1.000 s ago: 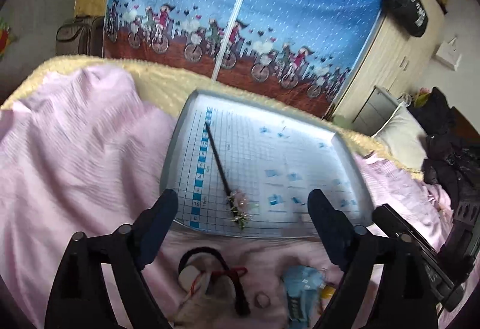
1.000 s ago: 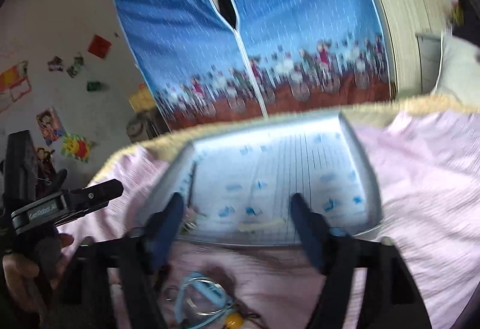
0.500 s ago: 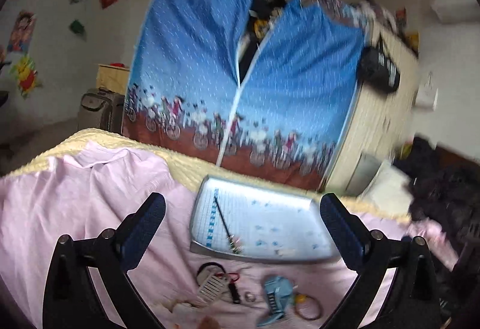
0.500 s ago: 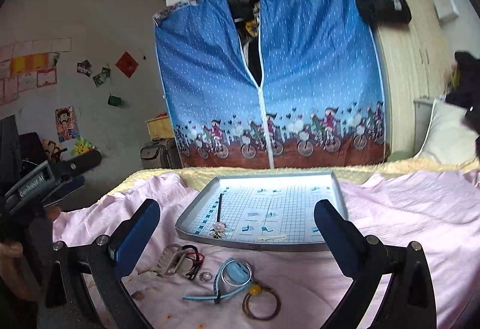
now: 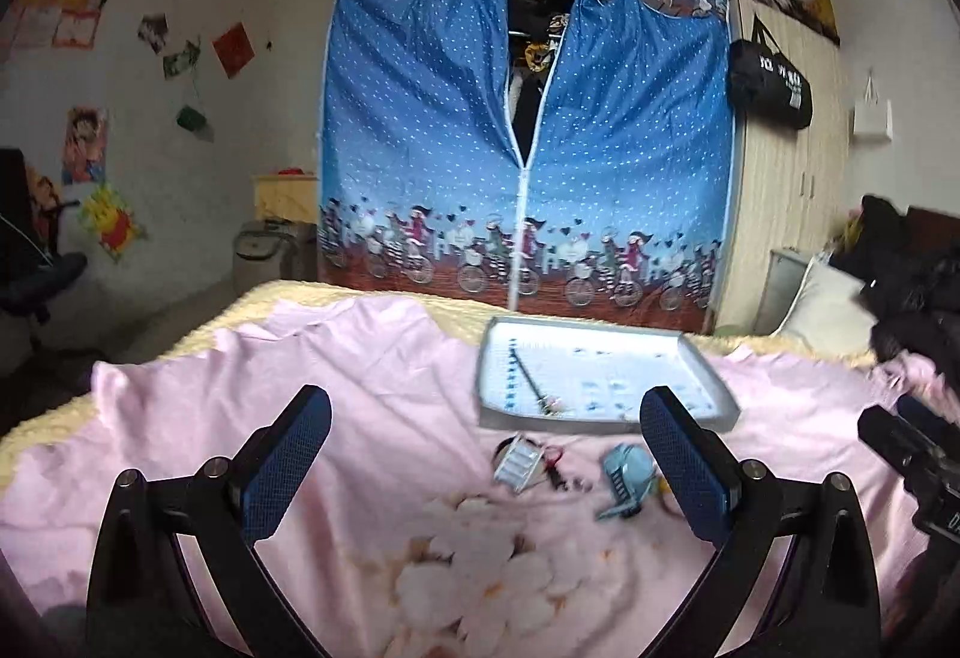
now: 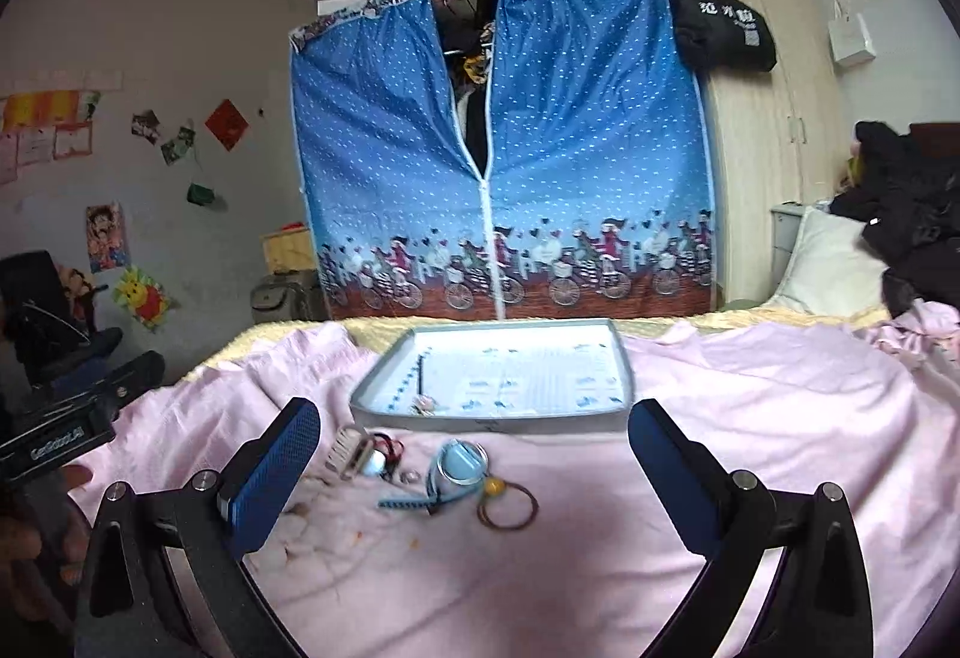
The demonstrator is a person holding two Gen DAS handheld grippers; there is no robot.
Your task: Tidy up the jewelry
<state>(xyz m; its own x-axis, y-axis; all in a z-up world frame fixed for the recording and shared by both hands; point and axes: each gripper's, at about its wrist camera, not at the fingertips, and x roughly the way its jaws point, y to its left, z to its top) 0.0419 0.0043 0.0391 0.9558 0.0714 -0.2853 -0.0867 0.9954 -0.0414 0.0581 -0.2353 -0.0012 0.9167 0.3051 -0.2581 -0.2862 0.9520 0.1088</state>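
Grippers: left gripper and right gripper, both spread apart, empty.
Risk: thin brown ring bangle on the soft pink bedsheet; gripper may snag cloth.

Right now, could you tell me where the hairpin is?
The hairpin lies in the tray, along its left side in both views, beyond the trinkets on the pink sheet.

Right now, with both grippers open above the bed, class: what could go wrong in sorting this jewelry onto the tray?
1. The tray sits on soft, wrinkled pink bedding; pressing on its edge may tip it and roll the hair stick.
2. The small ring lies flat on cloth, so fingers may pinch fabric instead.
3. The blue bracelet and brown bangle touch; lifting one could drag the other.
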